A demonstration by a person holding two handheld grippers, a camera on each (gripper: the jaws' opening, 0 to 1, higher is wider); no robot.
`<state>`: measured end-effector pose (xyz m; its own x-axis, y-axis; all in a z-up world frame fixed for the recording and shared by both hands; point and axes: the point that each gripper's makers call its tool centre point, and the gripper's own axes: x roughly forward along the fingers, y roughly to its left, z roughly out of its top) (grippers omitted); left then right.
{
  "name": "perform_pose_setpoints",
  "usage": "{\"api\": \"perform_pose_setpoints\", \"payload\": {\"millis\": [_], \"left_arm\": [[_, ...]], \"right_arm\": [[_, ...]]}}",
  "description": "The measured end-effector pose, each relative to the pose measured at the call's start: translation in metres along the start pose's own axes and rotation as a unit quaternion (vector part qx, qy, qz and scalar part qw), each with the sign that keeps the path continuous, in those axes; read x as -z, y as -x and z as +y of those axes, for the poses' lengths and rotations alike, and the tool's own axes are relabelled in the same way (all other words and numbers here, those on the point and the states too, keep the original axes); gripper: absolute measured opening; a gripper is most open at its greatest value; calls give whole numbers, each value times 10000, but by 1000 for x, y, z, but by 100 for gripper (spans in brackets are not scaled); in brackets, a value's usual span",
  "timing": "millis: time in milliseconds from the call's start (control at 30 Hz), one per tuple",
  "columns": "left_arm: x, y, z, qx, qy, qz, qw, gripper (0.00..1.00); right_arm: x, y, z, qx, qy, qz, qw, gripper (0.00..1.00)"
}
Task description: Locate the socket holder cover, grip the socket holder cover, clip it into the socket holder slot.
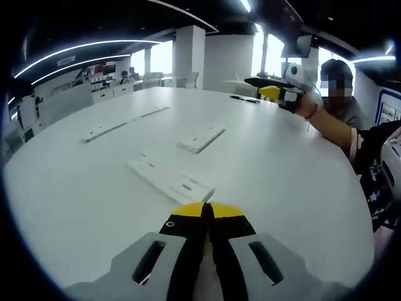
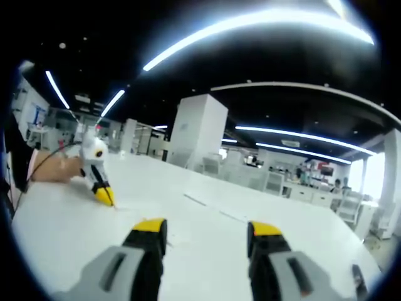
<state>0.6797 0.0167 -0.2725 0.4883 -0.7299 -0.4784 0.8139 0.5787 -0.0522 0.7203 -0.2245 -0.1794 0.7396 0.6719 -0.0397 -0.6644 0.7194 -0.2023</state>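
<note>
Right now your left tool (image 1: 207, 212) has its jaws pressed together, yellow tips touching, with nothing between them, just short of the nearest white strip (image 1: 170, 179) on the bench (image 1: 75, 200). Your right tool (image 2: 207, 230) is raised well above the bench with its jaws wide apart and empty; in the left gripper view you can see it (image 1: 270, 91) held up at the far right.

Three long white pieces lie on the bench: the nearest strip, which looks like the socket holder with its slots, a shorter piece (image 1: 201, 138) beyond it that may be the cover, and a long thin strip (image 1: 122, 123) further left. Which one is the cover I cannot tell for sure from here.

The step in hand is, I judge, still finding and gripping the cover. Part the left tool before you reach, come in low along the bench, and close across the narrow width of the piece so it does not skate on the smooth top. Steady the holder with the other tool while you clip.

The bench is a large, round-edged, glossy white top that will let flat plastic slide. Around you is an open office with white columns (image 2: 197, 132), curved ceiling light strips (image 2: 250, 25), and desks and chairs (image 1: 62, 103) behind.
</note>
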Motion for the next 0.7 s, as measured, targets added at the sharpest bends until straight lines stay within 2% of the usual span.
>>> {"api": "perform_pose_setpoints", "payload": {"millis": [700], "left_arm": [[0, 1, 6, -209, -105, -83, 9997, 3]], "right_arm": [[1, 0, 3, -36, 24, 12, 10000, 53]]}}
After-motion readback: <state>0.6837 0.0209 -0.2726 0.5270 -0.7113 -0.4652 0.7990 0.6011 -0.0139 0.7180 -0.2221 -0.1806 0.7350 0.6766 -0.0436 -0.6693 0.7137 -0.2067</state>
